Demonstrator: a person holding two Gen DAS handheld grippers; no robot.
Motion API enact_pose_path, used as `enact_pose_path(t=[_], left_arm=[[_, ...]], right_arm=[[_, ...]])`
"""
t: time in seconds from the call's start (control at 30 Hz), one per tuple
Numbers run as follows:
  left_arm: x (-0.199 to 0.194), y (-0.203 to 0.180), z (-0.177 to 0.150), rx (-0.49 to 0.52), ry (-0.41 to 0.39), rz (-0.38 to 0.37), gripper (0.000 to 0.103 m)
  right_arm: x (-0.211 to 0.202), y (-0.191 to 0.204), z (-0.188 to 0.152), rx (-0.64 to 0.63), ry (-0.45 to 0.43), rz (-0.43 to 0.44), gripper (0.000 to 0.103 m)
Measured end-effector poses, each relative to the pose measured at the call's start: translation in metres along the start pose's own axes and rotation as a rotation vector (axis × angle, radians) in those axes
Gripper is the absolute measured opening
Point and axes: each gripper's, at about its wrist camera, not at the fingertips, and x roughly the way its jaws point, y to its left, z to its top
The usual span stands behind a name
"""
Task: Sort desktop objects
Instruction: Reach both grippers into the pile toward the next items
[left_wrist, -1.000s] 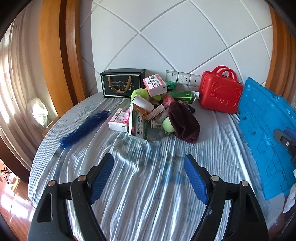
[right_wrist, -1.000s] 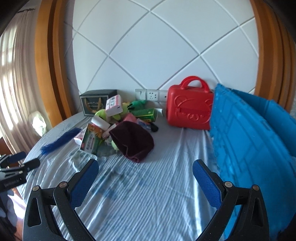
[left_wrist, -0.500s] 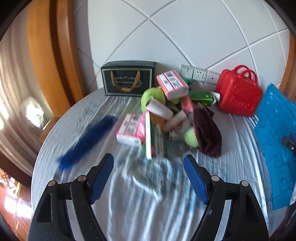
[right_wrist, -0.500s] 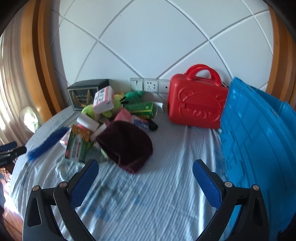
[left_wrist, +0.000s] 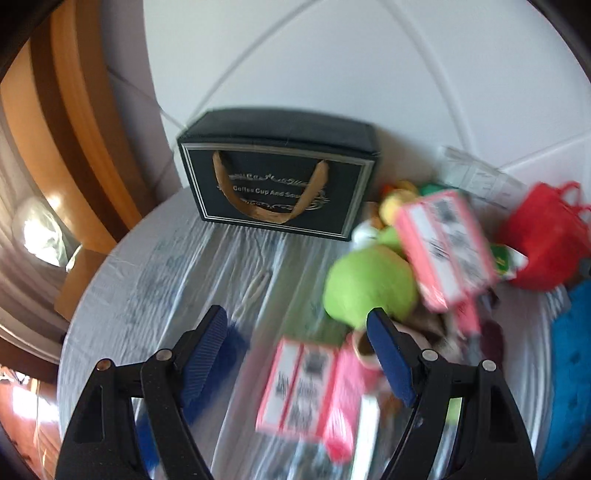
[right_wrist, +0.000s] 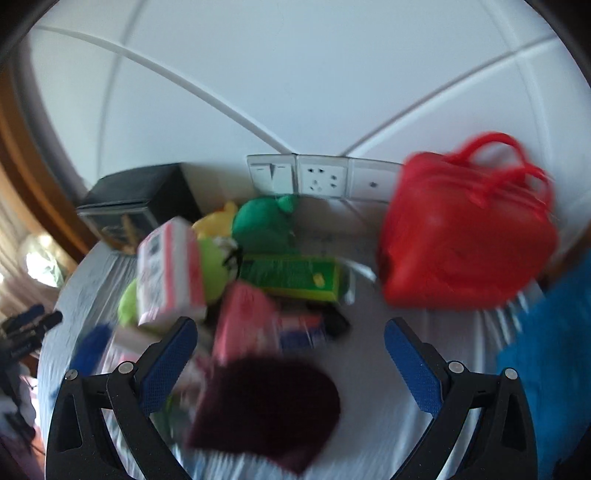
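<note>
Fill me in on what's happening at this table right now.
A person is holding a gripper in each hand over a pile of clutter to be sorted. The left gripper has its jaws open and empty above a pink box beside a green plush toy. The right gripper is also open and empty above a dark maroon cloth, with a red case behind. Nothing is picked up yet.

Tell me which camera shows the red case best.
The right wrist view: the red case sits nearly whole there, handles included, though motion-blurred. The left wrist view catches only a smaller blurred part of it at the right edge, behind the pile.
</note>
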Motion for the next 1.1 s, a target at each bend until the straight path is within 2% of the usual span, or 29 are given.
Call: enact_pose_path(t=[0.07, 0.17, 0.33, 0.37, 0.43, 0.53, 0.6, 0.7, 0.8, 0.9, 1.0, 1.1], left_arm=[[0.034, 0.000, 0.011, -0.024, 0.036, -0.012, 0.078], [0.086, 0.000, 0.029, -0.055, 0.066, -0.010, 0.078], [0.131, -0.003, 0.043, -0.053, 0.054, -0.011, 0.078], [0.140, -0.004, 0.043, -0.051, 0.054, -0.015, 0.078], [0.150, -0.005, 0.044, -0.047, 0.058, -0.020, 0.078], [0.163, -0.007, 0.041, -0.029, 0.054, -0.024, 0.078], [0.167, -0.009, 0.042, -0.026, 0.044, -0.047, 0.078], [0.173, -0.011, 0.045, -0.028, 0.048, -0.069, 0.078], [0.184, -0.018, 0.046, -0.022, 0.062, -0.077, 0.078], [0.193, -0.026, 0.044, -0.026, 0.103, -0.114, 0.078], [0.187, -0.036, 0.034, 0.022, 0.123, -0.131, 0.078], [0.177, -0.045, 0.017, 0.058, 0.160, -0.144, 0.078]], right_arm=[[0.047, 0.005, 0.025, -0.005, 0.038, -0.035, 0.103], [0.108, 0.004, 0.050, 0.035, 0.075, -0.012, 0.103], [0.184, 0.004, 0.074, 0.128, 0.056, 0.054, 0.103], [0.198, 0.008, 0.077, 0.131, 0.055, 0.086, 0.103], [0.224, 0.019, 0.079, 0.109, 0.054, 0.090, 0.103], [0.246, 0.028, 0.083, 0.103, 0.014, 0.047, 0.103], [0.261, 0.031, 0.084, 0.111, 0.017, 0.021, 0.103], [0.286, 0.032, 0.081, 0.162, 0.034, 0.072, 0.103], [0.295, 0.035, 0.085, 0.160, 0.023, 0.052, 0.103], [0.312, 0.031, 0.082, 0.167, 0.100, 0.078, 0.102], [0.316, 0.023, 0.063, 0.178, 0.224, 0.184, 0.102], [0.297, 0.025, 0.042, 0.127, 0.232, 0.203, 0.102]])
